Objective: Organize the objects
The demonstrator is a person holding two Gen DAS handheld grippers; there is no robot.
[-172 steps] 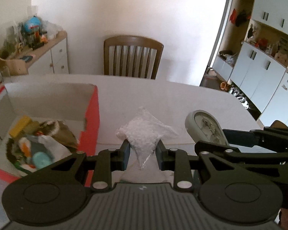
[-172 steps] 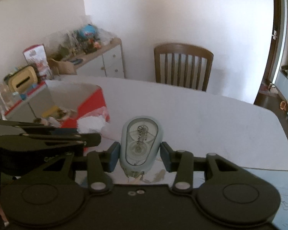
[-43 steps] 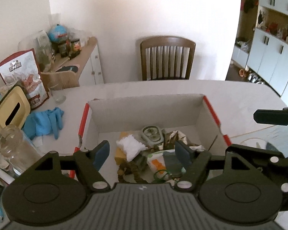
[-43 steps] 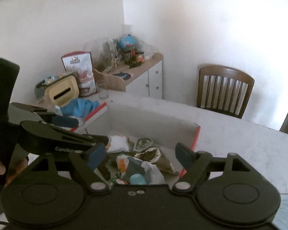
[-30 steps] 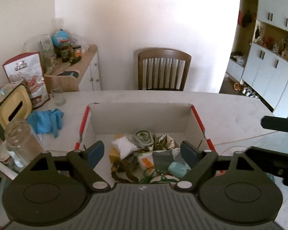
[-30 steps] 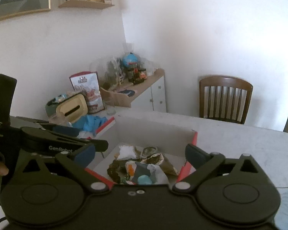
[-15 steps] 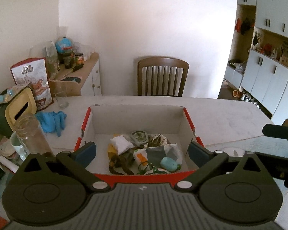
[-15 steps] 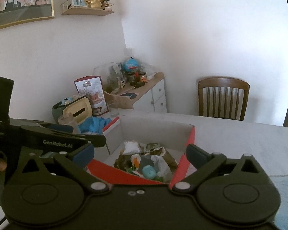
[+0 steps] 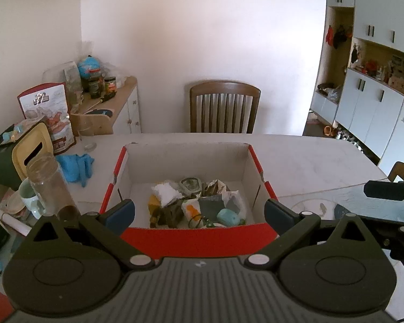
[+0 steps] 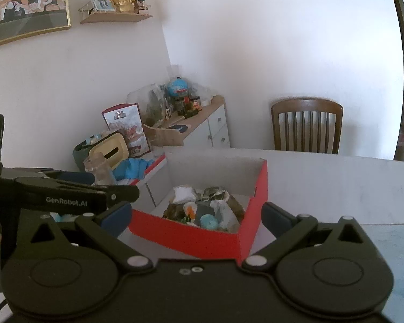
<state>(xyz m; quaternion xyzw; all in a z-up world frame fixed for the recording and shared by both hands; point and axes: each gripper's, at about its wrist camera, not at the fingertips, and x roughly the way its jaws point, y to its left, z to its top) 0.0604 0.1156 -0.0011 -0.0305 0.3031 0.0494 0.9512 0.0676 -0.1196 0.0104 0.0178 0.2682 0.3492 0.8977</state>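
Both tongs stood wide apart and held nothing: the left tongs (image 9: 199, 211) hung above the near red wall of the open red-and-white cardboard box (image 9: 187, 238), and the right tongs (image 10: 196, 216) hovered off the box's right near corner, angled in toward it. With nothing between either pair of fingers, this looked like a pause between placings, judged from the box already being loaded.

Inside the box lay a heap of small things: a white bag of granules (image 9: 165, 192), a round grey-green tape dispenser (image 9: 191, 183), a pale blue oval piece (image 9: 227, 216) and crumpled wrappers. They sat together on the box floor, presumably because the box served as the gathering place for loose items.

Outside it, on the pale marble-patterned bench (image 9: 309, 158), a blue cloth (image 9: 76, 165) lay to the box's left, near a clear glass jar (image 9: 49, 184) and a yellow-lidded container (image 9: 32, 149), well apart from either tongs.

Each tool was held level and raised, looking forward and slightly down, the left one seen side-on in the right view.
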